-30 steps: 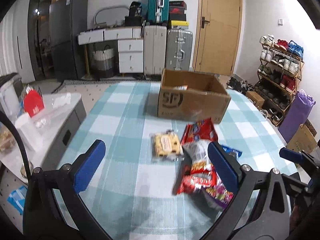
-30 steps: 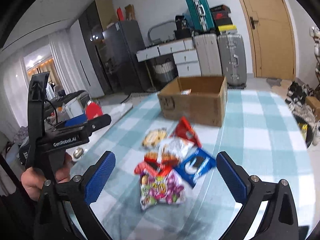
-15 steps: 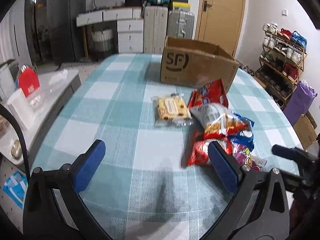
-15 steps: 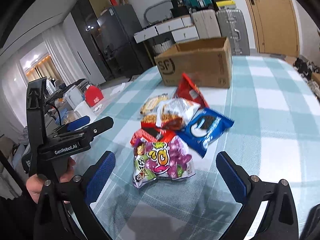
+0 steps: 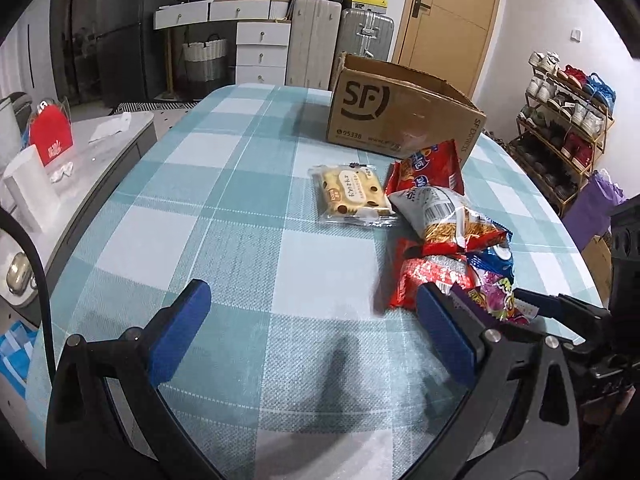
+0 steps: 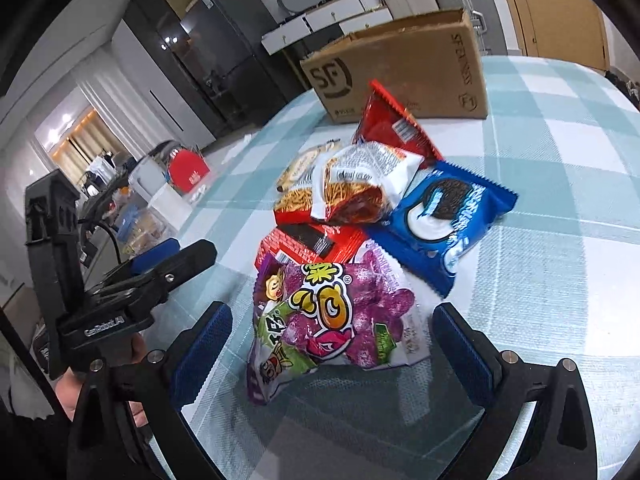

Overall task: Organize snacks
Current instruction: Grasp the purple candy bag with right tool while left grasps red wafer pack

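A heap of snack packets lies on the checked table (image 5: pixel 248 240). A purple candy bag (image 6: pixel 332 320) lies nearest, between the open fingers of my right gripper (image 6: pixel 332 356). Behind it lie a blue cookie pack (image 6: pixel 448 216), a red packet (image 6: pixel 312 240), a noodle-snack bag (image 6: pixel 352 184) and a red bag (image 6: pixel 392 124). A clear biscuit pack (image 5: pixel 352 194) lies to the left of the heap. An open cardboard box (image 5: pixel 400 116) stands behind. My left gripper (image 5: pixel 316 332) is open and empty over bare cloth, left of the heap.
A grey side counter (image 5: pixel 92 148) with a red box (image 5: pixel 50 136) and white containers stands left of the table. A shoe rack (image 5: pixel 564 120) and purple bag (image 5: pixel 592 212) stand to the right. Drawers and suitcases line the back wall.
Both grippers have come down and closer to the snacks. The right gripper now has the purple candy bag between its open fingers. Both stay open.
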Action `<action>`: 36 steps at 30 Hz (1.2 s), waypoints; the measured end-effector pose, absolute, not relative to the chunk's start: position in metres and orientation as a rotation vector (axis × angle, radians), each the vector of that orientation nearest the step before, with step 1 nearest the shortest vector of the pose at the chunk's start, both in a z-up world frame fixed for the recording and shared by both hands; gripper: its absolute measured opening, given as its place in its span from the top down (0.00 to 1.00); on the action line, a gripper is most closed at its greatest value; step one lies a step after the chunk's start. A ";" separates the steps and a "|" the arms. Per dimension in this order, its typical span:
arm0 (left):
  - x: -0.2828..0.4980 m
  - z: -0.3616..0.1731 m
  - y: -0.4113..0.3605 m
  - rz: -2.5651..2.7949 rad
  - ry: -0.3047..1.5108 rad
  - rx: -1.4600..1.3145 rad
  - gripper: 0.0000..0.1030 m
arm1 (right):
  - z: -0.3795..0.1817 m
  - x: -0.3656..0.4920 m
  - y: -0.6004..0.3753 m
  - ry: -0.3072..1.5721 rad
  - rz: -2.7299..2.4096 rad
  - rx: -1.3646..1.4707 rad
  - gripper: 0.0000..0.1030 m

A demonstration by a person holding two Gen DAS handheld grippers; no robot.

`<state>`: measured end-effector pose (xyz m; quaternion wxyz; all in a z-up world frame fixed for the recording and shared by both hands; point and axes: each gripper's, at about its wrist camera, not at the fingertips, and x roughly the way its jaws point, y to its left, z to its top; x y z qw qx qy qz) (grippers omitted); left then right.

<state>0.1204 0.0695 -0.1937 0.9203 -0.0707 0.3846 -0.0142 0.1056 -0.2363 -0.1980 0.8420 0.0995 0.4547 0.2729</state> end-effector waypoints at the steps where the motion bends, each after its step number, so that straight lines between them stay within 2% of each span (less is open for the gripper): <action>1: 0.120 -0.195 0.070 -0.029 0.790 -0.148 0.01 | -0.199 0.106 -0.235 0.958 0.572 0.202 0.01; 3: 0.120 -0.197 0.071 -0.031 0.793 -0.153 0.01 | -0.199 0.107 -0.230 0.952 0.559 0.174 0.05; 4: 0.119 -0.199 0.072 -0.032 0.793 -0.153 0.01 | -0.200 0.107 -0.227 0.949 0.553 0.153 0.15; 11: 0.122 -0.207 0.075 -0.039 0.814 -0.178 0.01 | -0.202 0.106 -0.219 0.939 0.540 0.123 0.30; 12: 0.122 -0.208 0.076 -0.042 0.821 -0.183 0.01 | -0.202 0.106 -0.220 0.938 0.542 0.126 0.34; 13: 0.123 -0.210 0.076 -0.045 0.830 -0.189 0.01 | -0.203 0.104 -0.221 0.938 0.550 0.130 0.42; 36: 0.130 -0.218 0.077 -0.045 0.871 -0.208 0.01 | -0.195 0.079 -0.268 0.897 0.553 0.237 0.45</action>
